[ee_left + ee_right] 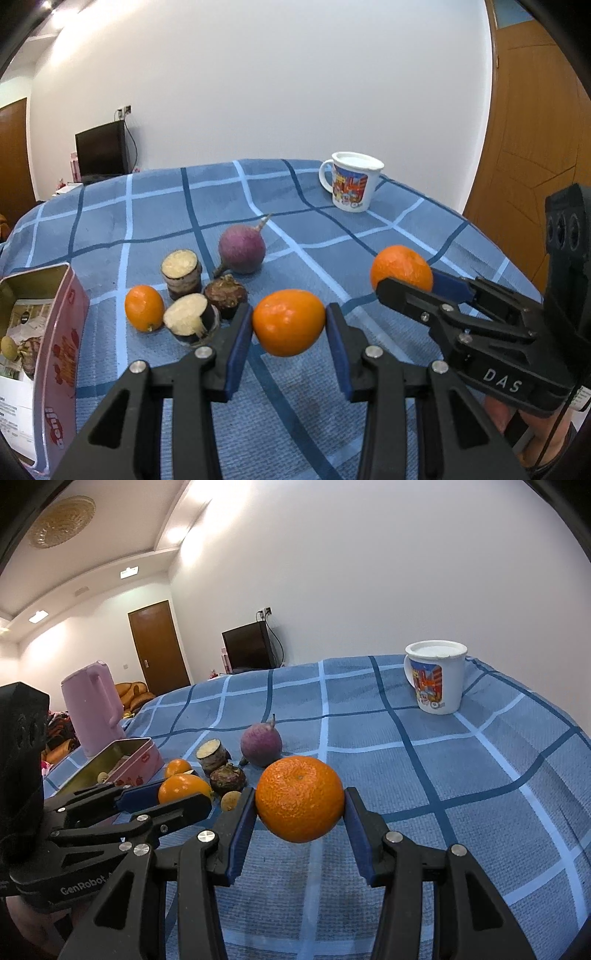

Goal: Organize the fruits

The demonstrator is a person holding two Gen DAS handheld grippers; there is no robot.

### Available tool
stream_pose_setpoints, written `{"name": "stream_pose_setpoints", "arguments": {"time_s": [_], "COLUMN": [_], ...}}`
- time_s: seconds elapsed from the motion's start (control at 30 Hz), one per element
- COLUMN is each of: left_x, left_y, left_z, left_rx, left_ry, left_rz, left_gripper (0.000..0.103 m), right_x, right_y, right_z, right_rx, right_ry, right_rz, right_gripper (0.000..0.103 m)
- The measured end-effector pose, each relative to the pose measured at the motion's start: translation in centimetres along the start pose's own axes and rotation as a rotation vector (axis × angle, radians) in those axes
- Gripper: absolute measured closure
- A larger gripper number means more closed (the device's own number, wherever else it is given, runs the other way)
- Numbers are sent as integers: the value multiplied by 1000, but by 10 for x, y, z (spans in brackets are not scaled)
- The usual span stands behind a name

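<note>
Left claw pinching smooth orange, right claw pinching mandarin, tin cropped.

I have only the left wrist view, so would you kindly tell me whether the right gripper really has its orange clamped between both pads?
Observer: Yes. The right gripper has a blue pad pressed on each side of the dimpled orange, which appears lifted off the cloth.
Operator: Thank you. Is anything standing behind the tin on my left?
Observer: A pink jug stands just beyond the tin.
</note>
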State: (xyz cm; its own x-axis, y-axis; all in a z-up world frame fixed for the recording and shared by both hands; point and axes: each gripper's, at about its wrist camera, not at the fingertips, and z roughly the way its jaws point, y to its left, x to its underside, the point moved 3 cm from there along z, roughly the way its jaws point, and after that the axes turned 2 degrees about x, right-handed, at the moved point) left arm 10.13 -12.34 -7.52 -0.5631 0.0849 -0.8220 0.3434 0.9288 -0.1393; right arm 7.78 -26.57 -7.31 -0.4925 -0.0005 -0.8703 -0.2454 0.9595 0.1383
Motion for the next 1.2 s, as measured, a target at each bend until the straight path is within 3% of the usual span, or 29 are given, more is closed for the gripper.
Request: {"name": "stream_pose_setpoints", "arguments": {"time_s": [1.2], "left_x": [-1], "left_y": [-1], "left_z": [-22], "left_rx": [-32], "left_ry": [-119], "left_rz": [11], "left_gripper": [61], "right_x": [2], "right_y": [7], "right_z": [-27], "right_rx": [-30], "right_ry": [-133], "right_rz": [-48], "right_gripper": [54]}}
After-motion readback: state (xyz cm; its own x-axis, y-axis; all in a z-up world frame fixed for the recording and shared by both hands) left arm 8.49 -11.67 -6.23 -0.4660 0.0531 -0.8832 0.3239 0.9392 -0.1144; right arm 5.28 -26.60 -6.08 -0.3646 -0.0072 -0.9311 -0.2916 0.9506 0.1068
